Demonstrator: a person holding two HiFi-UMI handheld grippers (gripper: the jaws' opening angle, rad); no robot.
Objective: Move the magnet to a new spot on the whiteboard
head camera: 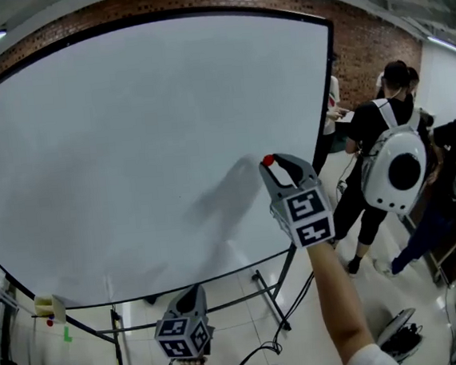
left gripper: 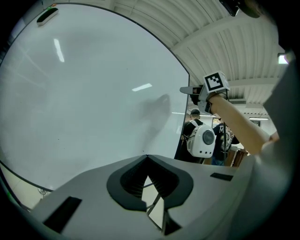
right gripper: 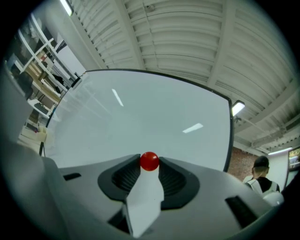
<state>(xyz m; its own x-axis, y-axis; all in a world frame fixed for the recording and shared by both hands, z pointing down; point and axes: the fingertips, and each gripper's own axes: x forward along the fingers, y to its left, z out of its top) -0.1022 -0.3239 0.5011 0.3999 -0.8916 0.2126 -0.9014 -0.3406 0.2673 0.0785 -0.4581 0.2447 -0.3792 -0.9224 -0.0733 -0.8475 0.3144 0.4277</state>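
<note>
Lowest and nearest in the head view, the left gripper (head camera: 193,292) is held idle under the bottom edge of the whiteboard (head camera: 127,139), its jaws closed tip to tip with nothing between them. Higher up, the right gripper (head camera: 277,165) is raised on an outstretched forearm (head camera: 336,304) before the board's right part, and the magnet (right gripper: 149,161), a small red round knob, is pinched between its jaw tips. A shadow (head camera: 229,190) is cast on the board off to the left, so the magnet is judged to be off the surface, though contact cannot be ruled out. The magnet is judged light, hard and smooth, apt to slip from so shallow a pinch. It is best gripped across its round sides, and a sudden pull toward the board should be expected.
</note>
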